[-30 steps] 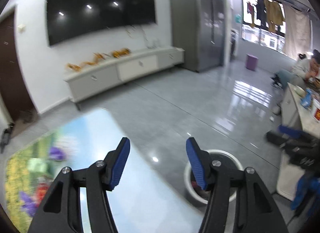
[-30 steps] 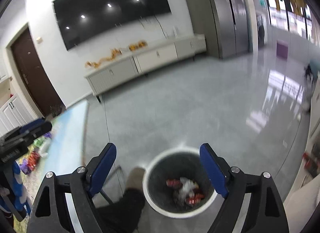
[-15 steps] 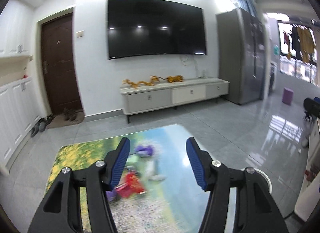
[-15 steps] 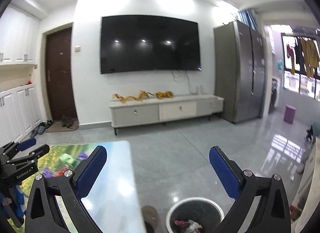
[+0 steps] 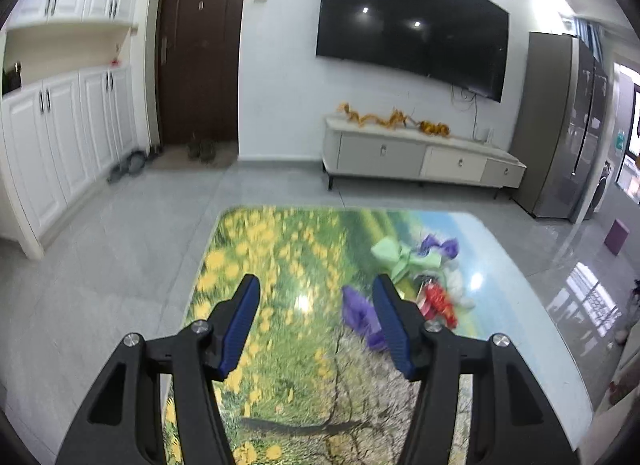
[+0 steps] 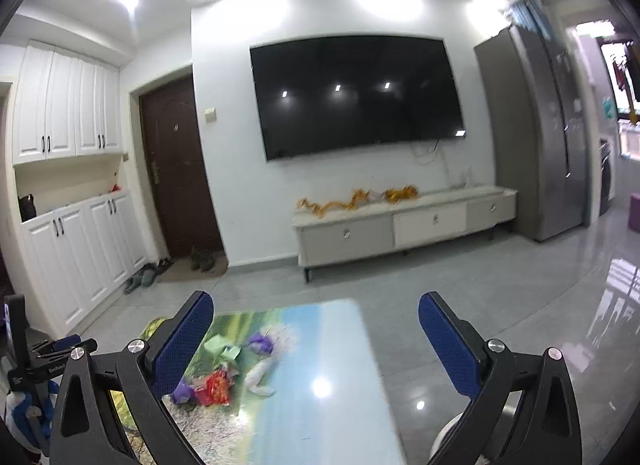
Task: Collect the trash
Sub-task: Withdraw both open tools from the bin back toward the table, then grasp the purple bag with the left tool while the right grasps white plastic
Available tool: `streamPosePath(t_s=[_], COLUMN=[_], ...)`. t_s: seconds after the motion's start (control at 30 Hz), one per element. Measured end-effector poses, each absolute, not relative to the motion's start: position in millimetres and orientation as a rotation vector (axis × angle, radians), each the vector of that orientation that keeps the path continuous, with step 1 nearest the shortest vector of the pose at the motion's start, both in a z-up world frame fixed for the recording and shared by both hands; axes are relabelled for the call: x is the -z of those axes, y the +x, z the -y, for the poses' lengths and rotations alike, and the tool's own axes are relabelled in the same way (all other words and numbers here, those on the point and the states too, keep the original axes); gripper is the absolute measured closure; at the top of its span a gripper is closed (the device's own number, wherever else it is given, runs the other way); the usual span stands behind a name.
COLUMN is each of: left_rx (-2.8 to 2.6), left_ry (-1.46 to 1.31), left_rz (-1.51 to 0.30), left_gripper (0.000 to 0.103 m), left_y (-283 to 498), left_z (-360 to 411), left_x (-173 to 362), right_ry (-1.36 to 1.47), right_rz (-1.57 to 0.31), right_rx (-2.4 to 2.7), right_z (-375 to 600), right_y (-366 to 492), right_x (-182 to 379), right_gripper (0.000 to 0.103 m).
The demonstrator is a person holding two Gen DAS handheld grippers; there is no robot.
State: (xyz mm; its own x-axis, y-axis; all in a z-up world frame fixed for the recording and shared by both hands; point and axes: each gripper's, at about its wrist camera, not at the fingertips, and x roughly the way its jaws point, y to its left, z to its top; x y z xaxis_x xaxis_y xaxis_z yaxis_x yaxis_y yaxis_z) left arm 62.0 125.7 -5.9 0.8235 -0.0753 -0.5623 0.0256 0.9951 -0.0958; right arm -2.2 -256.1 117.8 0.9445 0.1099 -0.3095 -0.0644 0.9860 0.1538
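Note:
A small heap of trash lies on the picture-printed table [image 5: 288,385]: green crumpled paper [image 5: 400,259], purple wrappers [image 5: 358,311], a red wrapper [image 5: 438,301] and white tissue [image 5: 456,285]. My left gripper [image 5: 316,321] is open and empty above the table, left of the heap. My right gripper [image 6: 316,339] is open and empty, raised over the table [image 6: 320,425]. In the right wrist view the red wrapper [image 6: 216,383], white tissue [image 6: 258,375], green paper [image 6: 220,347] and a purple wrapper [image 6: 262,343] lie below it. The white bin rim [image 6: 448,439] shows at the lower right.
The left gripper's body [image 6: 28,369] shows at the left edge of the right wrist view. A low TV cabinet [image 6: 404,225] stands at the far wall under a black TV [image 6: 356,95]. A grey fridge [image 6: 544,129] stands at the right. Grey floor tiles surround the table.
Both views have swung from the floor and the bin up and left to the table. The trash heap is now in front of both grippers. Both stayed open.

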Motion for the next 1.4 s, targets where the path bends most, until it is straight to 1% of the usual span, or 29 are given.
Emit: streamPosePath(t_s=[0.13, 0.27, 0.4, 0.43, 0.47, 0.53, 0.57, 0.6, 0.63, 0.7, 0.73, 0.77, 0.8, 0.87, 0.93, 0.97, 1.03, 1.07, 1.13, 1.4], left_rx=[0.185, 0.249, 0.262, 0.265, 0.268, 0.265, 0.264, 0.261, 0.259, 0.253, 0.253, 0.256, 0.258, 0.259, 0.258, 0.256, 0.248, 0.244, 0.235, 0.209], left_ry=[-0.110, -0.088, -0.089, -0.093, -0.092, -0.084, -0.086, -0.093, -0.105, -0.117, -0.123, -0.128, -0.131, -0.140, -0.153, -0.158, -0.166, -0.166, -0.164, -0.141], left_rz=[-0.667, -0.775, -0.836, -0.848, -0.855, -0.868, -0.876, -0.884, -0.896, -0.905, -0.908, -0.913, -0.917, -0.925, -0.918, -0.913, -0.902, -0.895, -0.883, -0.792], left_gripper=[0.047, 0.047, 0.047, 0.047, 0.047, 0.047, 0.047, 0.047, 0.047, 0.047, 0.048, 0.050, 0.056, 0.059, 0.062, 0.064, 0.065, 0.066, 0.066, 0.067], left_y=[80.3, 107.2, 129.3, 135.8, 139.6, 147.9, 150.7, 152.6, 156.2, 158.0, 157.9, 158.4, 159.1, 158.8, 155.8, 153.6, 147.8, 143.4, 136.9, 96.3], left_z=[-120.5, -101.5, -85.4, -81.1, -78.5, -71.0, -71.3, -71.8, -72.7, -75.1, -76.2, -77.6, -78.6, -80.2, -82.7, -83.7, -85.9, -87.3, -89.8, -100.3], left_x=[34.4, 64.8, 90.7, 94.9, 96.9, 103.5, 106.1, 108.7, 113.0, 116.8, 118.4, 120.5, 122.6, 126.3, 126.6, 125.9, 124.4, 122.9, 119.0, 82.8], right_ry=[0.153, 0.113, 0.049, 0.044, 0.040, 0.030, 0.028, 0.031, 0.031, 0.025, 0.022, 0.018, 0.016, 0.003, 0.003, 0.009, 0.003, 0.002, -0.005, 0.016], right_rz=[-0.440, -0.597, -0.709, -0.733, -0.766, -0.814, -0.838, -0.865, -0.886, -0.919, -0.932, -0.948, -0.955, -0.969, -0.984, -0.990, -0.989, -0.991, -0.985, -0.908], right_rx=[-0.152, -0.182, -0.207, -0.217, -0.229, -0.235, -0.242, -0.251, -0.258, -0.272, -0.280, -0.293, -0.299, -0.311, -0.328, -0.339, -0.349, -0.356, -0.357, -0.376], right_z=[239.4, 214.6, 190.2, 185.8, 179.4, 171.1, 167.7, 164.8, 161.0, 151.5, 147.4, 142.3, 140.0, 133.2, 130.1, 129.6, 128.9, 129.4, 132.4, 155.2], right_y=[36.7, 86.1, 122.1, 130.7, 142.7, 158.6, 166.4, 174.7, 182.0, 191.7, 195.5, 199.4, 201.6, 205.1, 207.0, 207.0, 203.8, 201.2, 193.3, 139.3], right_x=[-91.1, -53.1, -14.8, -5.8, 5.9, 23.9, 33.1, 41.5, 48.6, 63.5, 68.8, 75.0, 77.6, 83.6, 88.6, 90.0, 90.0, 89.7, 86.6, 50.9], right_gripper=[0.000, 0.000, 0.000, 0.002, 0.004, 0.018, 0.022, 0.029, 0.034, 0.036, 0.039, 0.040, 0.041, 0.044, 0.059, 0.062, 0.075, 0.078, 0.080, 0.080])
